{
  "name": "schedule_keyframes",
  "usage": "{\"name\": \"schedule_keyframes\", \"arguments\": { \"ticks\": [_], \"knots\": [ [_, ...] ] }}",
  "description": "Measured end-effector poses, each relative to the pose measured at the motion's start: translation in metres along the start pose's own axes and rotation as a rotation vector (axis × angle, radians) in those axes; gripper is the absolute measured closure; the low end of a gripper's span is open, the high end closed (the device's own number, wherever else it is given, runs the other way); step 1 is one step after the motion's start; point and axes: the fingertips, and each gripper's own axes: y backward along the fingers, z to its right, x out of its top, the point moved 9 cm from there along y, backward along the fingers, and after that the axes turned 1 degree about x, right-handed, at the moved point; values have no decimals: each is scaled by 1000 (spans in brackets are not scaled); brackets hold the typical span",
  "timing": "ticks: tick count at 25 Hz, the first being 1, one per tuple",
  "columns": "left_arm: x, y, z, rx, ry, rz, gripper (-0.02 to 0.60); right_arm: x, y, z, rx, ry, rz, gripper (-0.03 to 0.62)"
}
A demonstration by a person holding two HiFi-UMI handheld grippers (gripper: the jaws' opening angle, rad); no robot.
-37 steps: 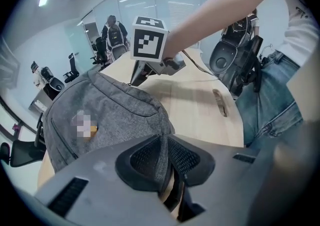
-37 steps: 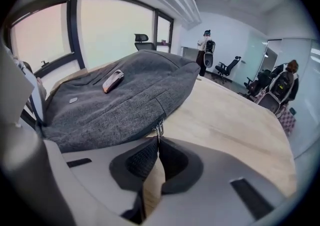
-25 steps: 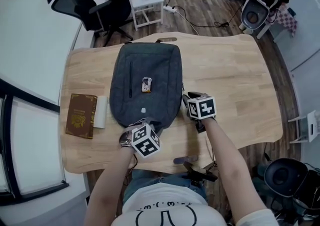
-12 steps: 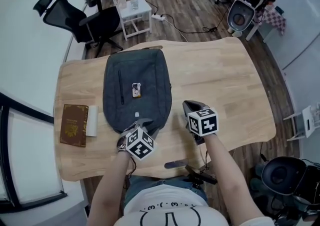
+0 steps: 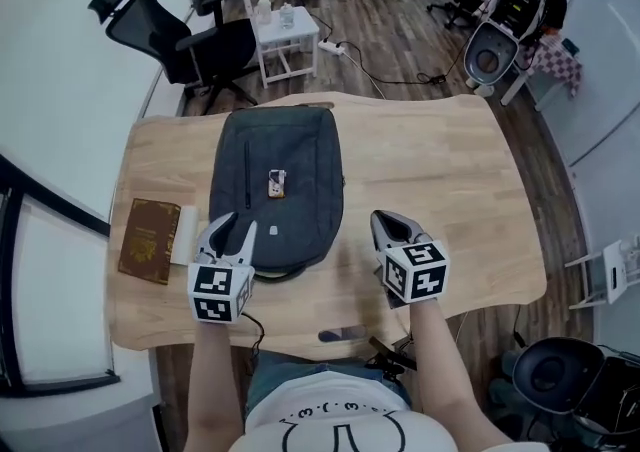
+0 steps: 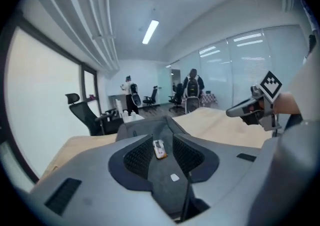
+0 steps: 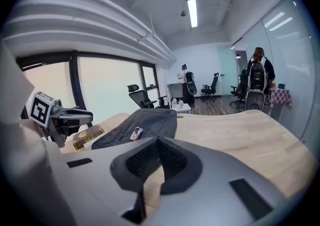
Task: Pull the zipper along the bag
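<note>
Hovering grippers at the near end of a grey backpack

Light wooden table (image 5: 430, 170), head view. A dark grey fabric backpack (image 5: 290, 155) lies flat on the left half, its far end close to the far edge; bare wood spreads to its right as far as the table's right edge. A brown hardcover book (image 5: 150, 240) with a white slab (image 5: 184, 235) just beside it lies between the backpack and the left edge. The left gripper (image 5: 234, 230) is raised over the backpack's near left corner; its jaws have just been opening and stand apart with nothing between the pads. The right gripper (image 5: 388, 227) is over bare wood just right of the backpack, jaws pressed together on nothing. A small orange-and-white tag (image 5: 276, 183) lies on the backpack's front panel. The zipper slider is too small to make out, and the backpack's contents are hidden.
</note>
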Motion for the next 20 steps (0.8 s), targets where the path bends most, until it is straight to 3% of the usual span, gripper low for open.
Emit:
{"name": "schedule_keyframes", "arguments": {
  "ticks": [2,5,8,14,17,20],
  "knots": [
    [10,13,-7,52,22,68,459,8,7,-5,-7,20,40,543],
    [23,28,-17,71,126,178,462,22,14,-13,-23,33,111,543],
    [33,41,-29,93,180,240,519,37,23,-28,-45,73,164,543],
    [64,66,-43,175,43,261,565,66,41,-62,-102,168,242,543],
    [78,79,-44,170,-18,285,566,77,51,-76,-124,180,273,543],
    [87,90,-49,156,-29,316,566,88,61,-90,-129,181,309,543]
  ]
}}
